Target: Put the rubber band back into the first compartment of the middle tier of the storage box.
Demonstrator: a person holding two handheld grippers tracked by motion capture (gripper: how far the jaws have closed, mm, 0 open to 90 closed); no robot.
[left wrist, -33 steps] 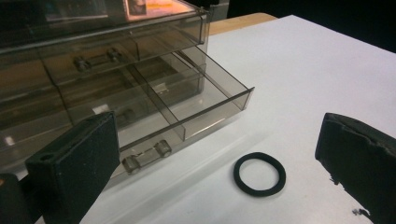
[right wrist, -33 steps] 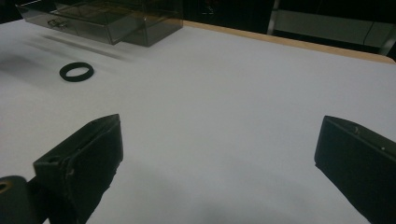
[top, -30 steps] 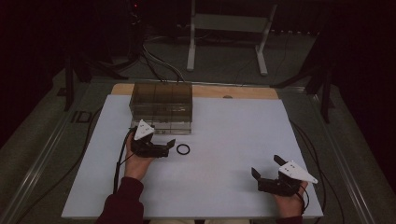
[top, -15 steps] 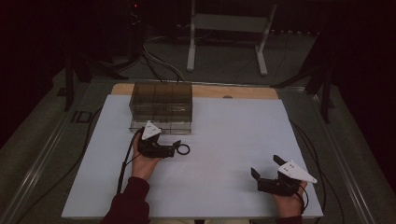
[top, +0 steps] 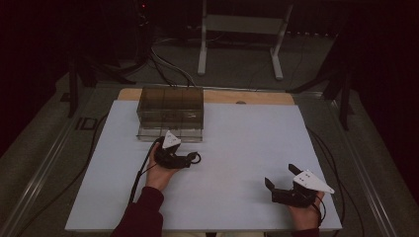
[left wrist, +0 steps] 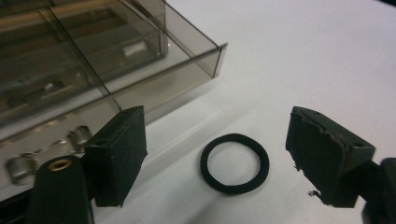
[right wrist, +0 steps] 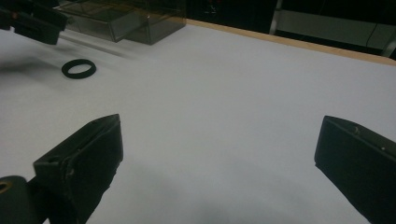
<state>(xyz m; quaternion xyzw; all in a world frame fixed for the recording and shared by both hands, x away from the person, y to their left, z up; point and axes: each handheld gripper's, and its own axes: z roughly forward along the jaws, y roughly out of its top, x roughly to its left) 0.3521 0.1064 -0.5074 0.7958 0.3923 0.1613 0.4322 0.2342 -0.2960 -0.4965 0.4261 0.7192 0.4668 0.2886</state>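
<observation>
A small black rubber ring [left wrist: 233, 188] lies flat on the white table, just in front of a smoky clear plastic box [left wrist: 93, 70]. My left gripper [left wrist: 217, 161] is low over the table, one pad on either side of the ring, and neither pad touches it. Its jaws have just been closing and still stand well apart. In the high view the left gripper [top: 190, 159] sits beside the ring [top: 197, 158], near the box [top: 170, 111]. My right gripper [top: 280, 177] rests open at the front right with nothing between its pads [right wrist: 88, 158].
The white tabletop [top: 247, 143] stretches between the two hands. A wooden strip [top: 247, 97] runs along its far edge. Cables [top: 163, 64] and a metal stand [top: 237, 29] lie on the dark floor behind the table. The box holds small metal parts [left wrist: 21, 163].
The left hand has moved right and down to the ring, which now lies between its jaws, and the jaws have narrowed. The right hand has stayed where it was.
</observation>
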